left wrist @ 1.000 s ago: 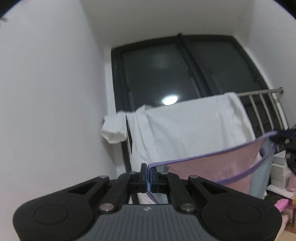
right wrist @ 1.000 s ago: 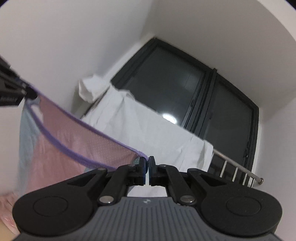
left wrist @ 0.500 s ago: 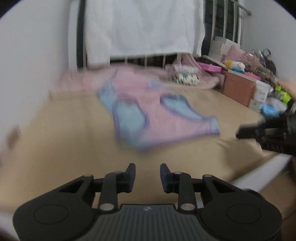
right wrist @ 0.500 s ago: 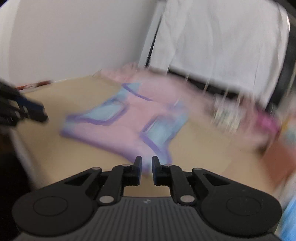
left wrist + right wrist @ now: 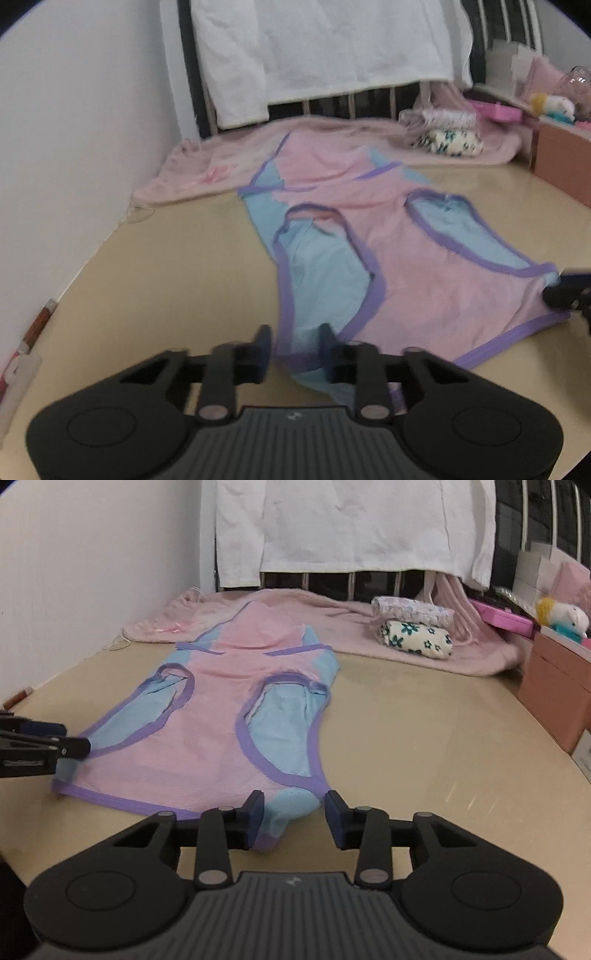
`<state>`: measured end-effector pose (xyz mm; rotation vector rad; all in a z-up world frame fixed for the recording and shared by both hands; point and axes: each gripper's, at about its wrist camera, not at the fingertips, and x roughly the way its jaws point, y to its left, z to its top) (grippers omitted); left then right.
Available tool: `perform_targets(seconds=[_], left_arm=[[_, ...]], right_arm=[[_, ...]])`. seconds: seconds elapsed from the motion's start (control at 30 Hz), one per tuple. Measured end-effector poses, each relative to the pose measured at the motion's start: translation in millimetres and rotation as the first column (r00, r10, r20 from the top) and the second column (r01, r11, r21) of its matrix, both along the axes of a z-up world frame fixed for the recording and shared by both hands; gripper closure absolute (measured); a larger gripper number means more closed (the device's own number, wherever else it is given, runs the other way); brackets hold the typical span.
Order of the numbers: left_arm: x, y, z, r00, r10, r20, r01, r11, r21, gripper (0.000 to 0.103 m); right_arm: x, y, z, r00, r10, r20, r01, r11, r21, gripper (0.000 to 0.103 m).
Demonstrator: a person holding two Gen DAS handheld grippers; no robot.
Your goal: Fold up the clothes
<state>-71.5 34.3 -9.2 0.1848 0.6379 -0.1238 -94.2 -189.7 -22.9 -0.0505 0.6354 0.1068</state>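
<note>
A pink sleeveless garment (image 5: 402,266) (image 5: 207,734) with blue side panels and purple trim lies flat on the beige table (image 5: 177,280) (image 5: 424,738), its near edge towards me. My left gripper (image 5: 295,350) is open, and the garment's near left corner lies between its fingers. My right gripper (image 5: 295,821) is open too, with the blue near right corner between its fingers. Each gripper shows in the other's view: the right gripper (image 5: 569,295) at the garment's right corner, the left gripper (image 5: 40,746) at the left corner.
A crumpled pink blanket (image 5: 332,609) lies along the table's far edge, with a stack of folded clothes (image 5: 413,627) on it. A white sheet (image 5: 351,520) hangs on a rail behind. Boxes (image 5: 554,686) stand on the right. A white wall (image 5: 74,129) runs along the left.
A second ago both grippers were shut on the garment's corners and held it up in the air. Now it lies spread on the table and both grippers have opened.
</note>
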Motion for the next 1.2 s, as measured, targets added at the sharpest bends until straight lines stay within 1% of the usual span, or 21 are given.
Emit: perform_targets(seconds=[0.03,0.17,0.23,0.3,0.37,0.43,0.47,0.5,0.53,0.57,0.6,0.7,0.73,0.8,0.87,0.9,0.93,0.97,1.07,1.13,1.2], left_arm=[[-2.2,0.5,-1.7,1.000,-0.001,0.001,0.001,1.000,-0.014,0.093],[-29.3,-3.7,-2.3,1.000,0.003,-0.006,-0.003,1.000,-0.003,0.095],[-48.6,-13.3,1.4,1.000,-0.005,-0.027,0.005,1.000,0.008,0.097],[-74.2,-31.7,5.8,0.994,-0.065,-0.085,0.058,0.995,-0.079,0.098],[-70.4,-26.7,14.2,0.993,-0.081,-0.089,0.067,0.986,-0.153,0.091],[-66.6,-21.7,22.6,0.991,-0.097,-0.091,0.074,0.971,-0.226,0.090],[-64.7,-19.2,26.8,0.990,-0.105,-0.092,0.078,0.962,-0.263,0.090],[-62.8,-16.7,31.0,0.989,-0.113,-0.093,0.081,0.951,-0.298,0.085],[-60.8,-14.1,35.2,0.988,-0.121,-0.093,0.084,0.939,-0.334,0.068],[-45.3,-0.6,36.9,0.996,-0.069,-0.059,0.049,0.956,-0.291,0.059],[-29.6,13.0,38.6,1.000,-0.017,-0.022,0.011,0.969,-0.248,0.053],[29.3,40.6,34.2,0.997,0.077,0.029,-0.073,0.990,-0.117,0.056],[47.6,40.9,32.4,0.998,0.054,0.035,-0.050,0.994,-0.094,0.059],[70.0,40.8,28.4,0.996,-0.084,0.035,0.087,0.988,-0.129,0.058],[92.3,34.6,18.8,0.974,-0.220,-0.052,0.212,0.968,-0.135,0.055],[103.4,31.4,14.0,0.953,-0.287,-0.095,0.272,0.952,-0.143,0.060],[109.5,28.9,9.3,0.953,-0.278,-0.116,0.266,0.957,-0.112,0.067],[109.6,27.1,7.1,0.958,-0.273,-0.090,0.268,0.961,-0.070,0.068],[114.6,36.7,5.9,0.958,-0.266,-0.103,0.257,0.962,-0.093,0.080],[97.7,45.5,7.3,0.964,-0.242,-0.109,0.232,0.968,-0.099,0.088],[71.1,50.6,8.3,0.968,-0.226,-0.107,0.217,0.972,-0.091,0.089]], right_arm=[[1.5,1.1,0.2,1.000,0.009,-0.005,-0.009,1.000,0.014,0.091],[-5.3,-1.7,8.0,1.000,-0.002,-0.026,0.003,1.000,0.025,0.097],[-6.0,-10.2,10.3,0.999,-0.032,-0.033,0.031,0.999,-0.021,0.099],[-1.7,-27.8,8.3,0.988,-0.153,-0.014,0.150,0.983,-0.106,0.099],[3.7,-47.1,5.6,0.958,-0.286,0.020,0.284,0.939,-0.192,0.097],[-1.7,-58.7,14.3,0.932,-0.355,0.065,0.361,0.912,-0.194,0.096],[-11.7,-60.8,22.9,0.938,-0.335,0.090,0.346,0.927,-0.148,0.094],[-22.5,-56.2,29.7,0.959,-0.268,0.097,0.276,0.957,-0.093,0.091],[-32.0,-48.8,34.6,0.978,-0.187,0.094,0.191,0.981,-0.041,0.076],[-42.0,-37.6,37.4,0.993,-0.089,0.078,0.089,0.996,0.003,0.060],[-52.8,-23.1,37.5,0.998,0.008,0.065,-0.010,0.999,0.031,0.058],[-72.6,17.3,29.7,0.990,0.136,0.035,-0.138,0.989,0.047,0.058],[-75.3,28.3,26.1,0.987,0.155,0.030,-0.157,0.986,0.051,0.058],[-78.2,47.0,19.4,0.982,0.185,0.024,-0.186,0.980,0.064,0.059],[-79.1,61.9,12.7,0.976,0.215,0.026,-0.216,0.974,0.063,0.065],[-80.1,66.4,8.5,0.971,0.235,0.034,-0.237,0.970,0.054,0.068],[-79.0,69.6,4.2,0.971,0.238,0.027,-0.240,0.970,0.046,0.075],[-78.3,70.6,2.8,0.974,0.227,0.025,-0.228,0.973,0.039,0.082],[-74.1,63.0,4.7,0.985,0.172,0.013,-0.173,0.984,0.032,0.099],[-68.6,53.1,6.3,0.990,0.139,-0.009,-0.138,0.990,0.030,0.100],[-62.0,37.1,7.7,0.995,0.101,-0.025,-0.100,0.995,0.013,0.100]])
